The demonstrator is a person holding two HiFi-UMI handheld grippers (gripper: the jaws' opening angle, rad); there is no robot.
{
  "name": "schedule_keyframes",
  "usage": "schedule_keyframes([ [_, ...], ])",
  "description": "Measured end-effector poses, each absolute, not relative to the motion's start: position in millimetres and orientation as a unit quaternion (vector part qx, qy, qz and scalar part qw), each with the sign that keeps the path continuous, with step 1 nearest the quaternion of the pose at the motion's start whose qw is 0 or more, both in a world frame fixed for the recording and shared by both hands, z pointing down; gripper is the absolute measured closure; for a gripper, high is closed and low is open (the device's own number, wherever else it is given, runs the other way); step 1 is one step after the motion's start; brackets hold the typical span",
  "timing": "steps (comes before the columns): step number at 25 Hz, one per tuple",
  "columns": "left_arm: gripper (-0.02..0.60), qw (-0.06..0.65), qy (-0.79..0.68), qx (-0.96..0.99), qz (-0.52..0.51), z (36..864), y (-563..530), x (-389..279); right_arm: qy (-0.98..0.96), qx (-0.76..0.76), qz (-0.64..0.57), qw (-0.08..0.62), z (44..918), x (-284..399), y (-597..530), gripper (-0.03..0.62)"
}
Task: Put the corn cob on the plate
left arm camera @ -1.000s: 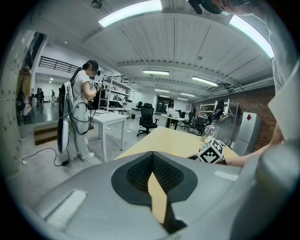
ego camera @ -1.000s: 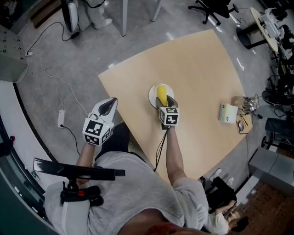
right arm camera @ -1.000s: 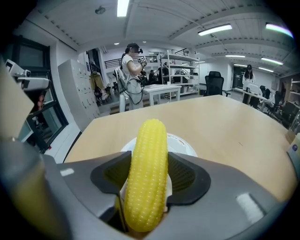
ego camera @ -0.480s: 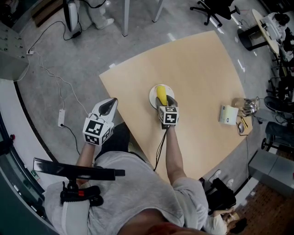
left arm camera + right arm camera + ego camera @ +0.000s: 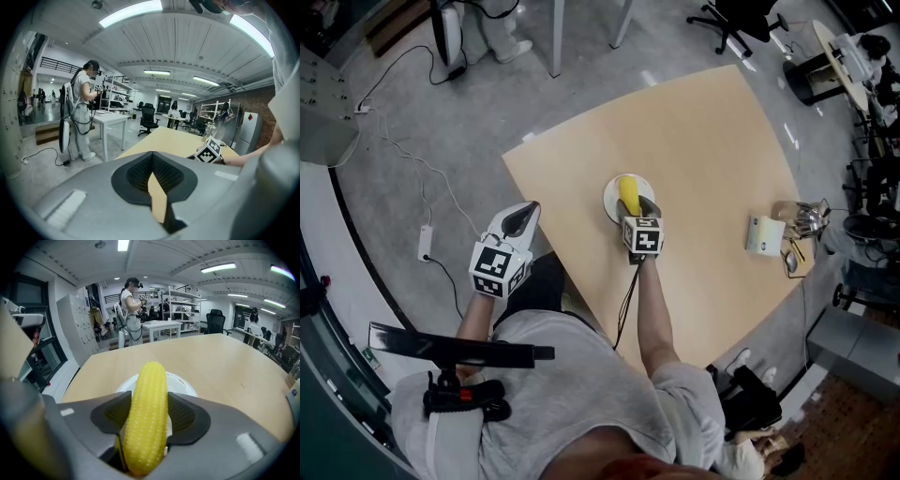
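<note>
Fingers of the right gripper clamped on the corn cob, just over the plate on the bench — placing step, next probably lower and let go — left gripper closed up, empty, beside the bench.

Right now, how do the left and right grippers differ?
The right gripper is shut on the corn cob. The left gripper has its jaws together, with nothing between them. The right gripper is over the plate on the table, while the left gripper hangs off the table's edge. Both have the same grey two-jaw build with a marker cube.
</note>
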State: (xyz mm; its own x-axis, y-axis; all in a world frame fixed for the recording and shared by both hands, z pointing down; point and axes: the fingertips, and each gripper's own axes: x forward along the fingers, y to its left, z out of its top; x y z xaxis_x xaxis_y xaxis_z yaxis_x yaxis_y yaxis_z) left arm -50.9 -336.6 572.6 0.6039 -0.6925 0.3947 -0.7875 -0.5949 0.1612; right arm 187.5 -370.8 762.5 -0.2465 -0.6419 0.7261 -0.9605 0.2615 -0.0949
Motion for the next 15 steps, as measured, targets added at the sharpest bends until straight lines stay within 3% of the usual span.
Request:
schedule_keyframes([
  [15,0.561,0.156,-0.421,0.882,0.142,566.6,-335.2,-48.1,-0.736,0.541,0.281,0.295,762.1,186.5,-369.9,0.344],
])
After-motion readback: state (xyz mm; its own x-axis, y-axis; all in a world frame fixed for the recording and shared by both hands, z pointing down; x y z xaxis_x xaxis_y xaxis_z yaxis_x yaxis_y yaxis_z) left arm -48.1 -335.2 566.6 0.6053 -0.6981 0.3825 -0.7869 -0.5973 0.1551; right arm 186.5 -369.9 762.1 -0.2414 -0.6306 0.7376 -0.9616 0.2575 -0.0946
